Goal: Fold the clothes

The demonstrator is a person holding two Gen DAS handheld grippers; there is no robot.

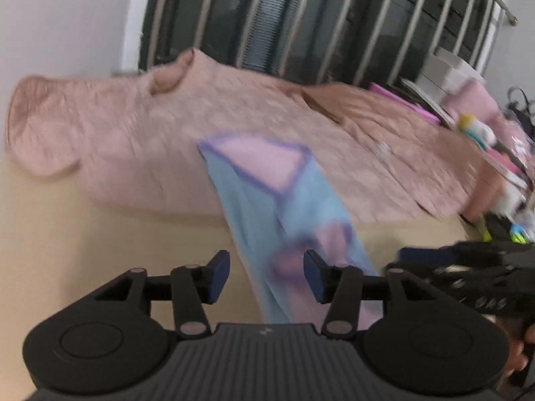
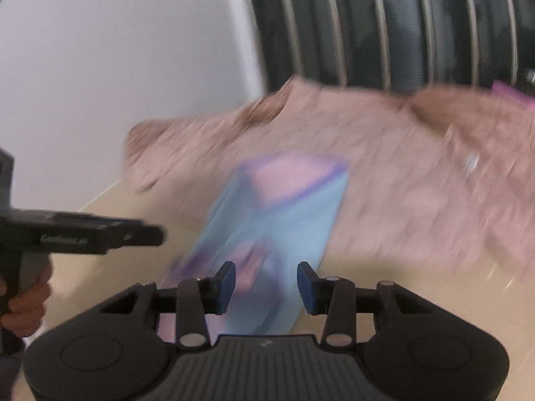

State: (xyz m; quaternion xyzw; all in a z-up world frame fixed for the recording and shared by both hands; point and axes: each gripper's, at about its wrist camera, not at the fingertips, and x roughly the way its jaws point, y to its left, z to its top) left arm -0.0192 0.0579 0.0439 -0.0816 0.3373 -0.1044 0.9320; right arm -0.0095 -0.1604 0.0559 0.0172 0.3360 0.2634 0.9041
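Both claws stand open above a pale blue garment point(image 1: 294, 207) with purple trim, lying across the beige bench point(image 1: 100, 240) and overlapping a pink garment point(image 1: 140, 123); left claw point(image 1: 266, 275), right claw point(image 2: 266, 287), apparently gripping nothing through blur.

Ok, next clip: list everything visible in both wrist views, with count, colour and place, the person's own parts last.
blue garment: one, light blue with purple trim and pink panels, on the table, far end overlapping the pink garment.
pink garment: one, dusty pink, spread across the far side of the table.
table: one, beige, under both garments.
window bars: several, pale over dark glass, behind the table.
wall: white, left of the window.
clutter: mixed small items, pink, yellow and white, at the table's right end; too blurred to count.
left gripper: black with blue pads, jaws open, nothing gripped.
right gripper: same, jaws open over the blue garment.
hand: on the left gripper's handle.
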